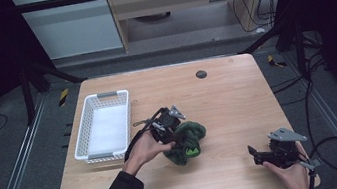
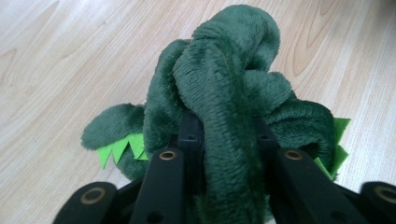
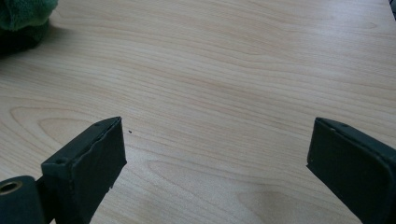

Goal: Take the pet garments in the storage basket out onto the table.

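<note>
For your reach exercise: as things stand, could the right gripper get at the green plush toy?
Probably yes. The right gripper is open, and bare wooden table lies between it and the green plush toy, though the left gripper already clamps it.

From the high view we look forward and down on the whole table (image 1: 226, 91), with a basket (image 1: 103, 127) at 9 o'clock of its centre. The left gripper (image 1: 168, 125) view sits very near a plush (image 2: 224, 93), facing along its jaws down onto the wood. The right gripper (image 1: 259, 154) view, at 5 o'clock on the table, looks low across bare wood; it shares the plush (image 3: 23, 18) at its 10 o'clock corner with the other two.
</note>
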Motion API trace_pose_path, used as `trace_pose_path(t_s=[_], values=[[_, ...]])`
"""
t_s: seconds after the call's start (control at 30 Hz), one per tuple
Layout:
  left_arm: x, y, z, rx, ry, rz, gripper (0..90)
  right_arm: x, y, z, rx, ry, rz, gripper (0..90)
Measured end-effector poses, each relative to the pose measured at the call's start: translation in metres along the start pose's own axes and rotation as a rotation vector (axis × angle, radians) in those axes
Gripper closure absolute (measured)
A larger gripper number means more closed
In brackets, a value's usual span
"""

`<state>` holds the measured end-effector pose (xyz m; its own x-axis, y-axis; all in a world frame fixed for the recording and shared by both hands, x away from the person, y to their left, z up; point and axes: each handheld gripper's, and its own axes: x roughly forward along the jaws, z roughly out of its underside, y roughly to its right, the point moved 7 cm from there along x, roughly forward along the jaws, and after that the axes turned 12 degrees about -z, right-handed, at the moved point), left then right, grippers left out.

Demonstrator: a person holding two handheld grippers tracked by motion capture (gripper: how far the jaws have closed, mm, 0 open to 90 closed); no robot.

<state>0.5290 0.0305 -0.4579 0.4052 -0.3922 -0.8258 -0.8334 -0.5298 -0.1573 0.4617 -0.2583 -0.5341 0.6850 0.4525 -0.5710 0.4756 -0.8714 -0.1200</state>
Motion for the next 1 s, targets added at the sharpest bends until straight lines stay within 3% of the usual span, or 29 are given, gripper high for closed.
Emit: trace_pose_path(t_s=[0.27, 0.53, 0.7, 0.87, 1.0], values=[[0.006, 0.000, 0.005, -0.003, -0.003, 0.001, 56.3, 0.000, 0.001, 0.000, -0.001, -0.002, 0.002, 4.1], [0.004, 0.001, 0.007, -0.007, 0.024, -0.012, 41.5, 0.000, 0.000, 0.000, 0.006, -0.001, 0.001, 3.9], [-0.002, -0.002, 0.006, -0.027, 0.066, -0.008, 32.0, 0.000, 0.001, 0.001, -0.001, -0.002, 0.005, 3.7], [-0.008, -0.001, 0.007, -0.029, 0.085, 0.003, 29.6, 0.000, 0.001, 0.001, -0.002, -0.002, 0.005, 3.7], [-0.015, 0.000, 0.007, -0.021, 0.111, -0.011, 27.9, 0.001, 0.002, 0.001, -0.004, -0.003, 0.006, 3.7]])
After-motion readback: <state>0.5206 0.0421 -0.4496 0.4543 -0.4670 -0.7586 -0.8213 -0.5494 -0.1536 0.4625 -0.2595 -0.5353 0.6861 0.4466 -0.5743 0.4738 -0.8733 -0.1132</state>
